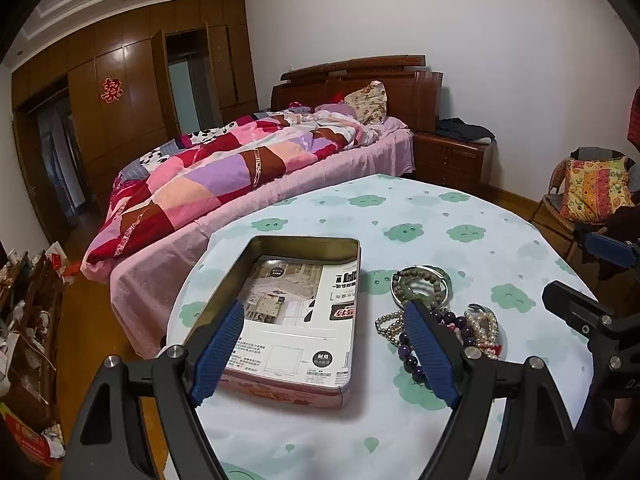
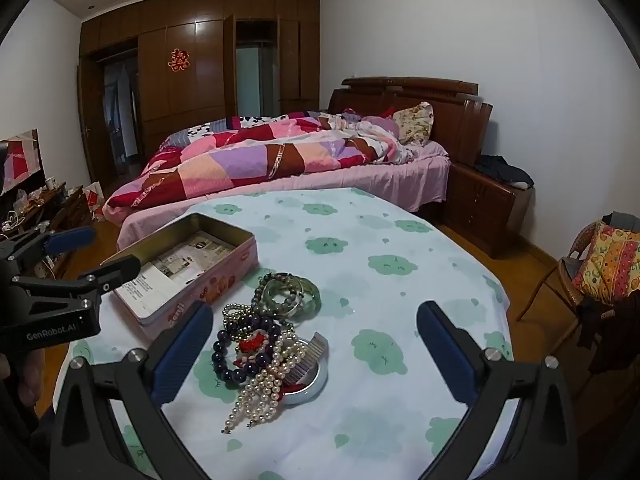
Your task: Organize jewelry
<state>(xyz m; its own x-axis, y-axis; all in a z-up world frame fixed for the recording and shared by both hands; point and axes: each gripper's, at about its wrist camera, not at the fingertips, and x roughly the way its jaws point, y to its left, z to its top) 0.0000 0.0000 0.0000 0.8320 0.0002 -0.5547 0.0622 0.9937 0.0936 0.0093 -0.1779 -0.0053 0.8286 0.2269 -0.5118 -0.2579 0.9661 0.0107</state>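
A pile of jewelry (image 2: 264,340) lies on the round table: a green bangle with grey-green beads (image 2: 290,292), dark purple beads (image 2: 236,356), pearl strands (image 2: 260,396), a red charm and a silver ring piece. It also shows in the left wrist view (image 1: 444,312). An open pink tin (image 1: 288,312) lined with printed paper stands left of the pile and holds no jewelry; it also shows in the right wrist view (image 2: 188,268). My left gripper (image 1: 326,308) is open above the tin's near end. My right gripper (image 2: 316,316) is open just above the pile.
The table (image 2: 400,240) wears a white cloth with green cloud prints. A bed (image 2: 280,160) with a patchwork quilt lies beyond it. A chair with a bright cushion (image 2: 608,264) stands at the right. A cluttered low cabinet (image 2: 44,216) stands at the left.
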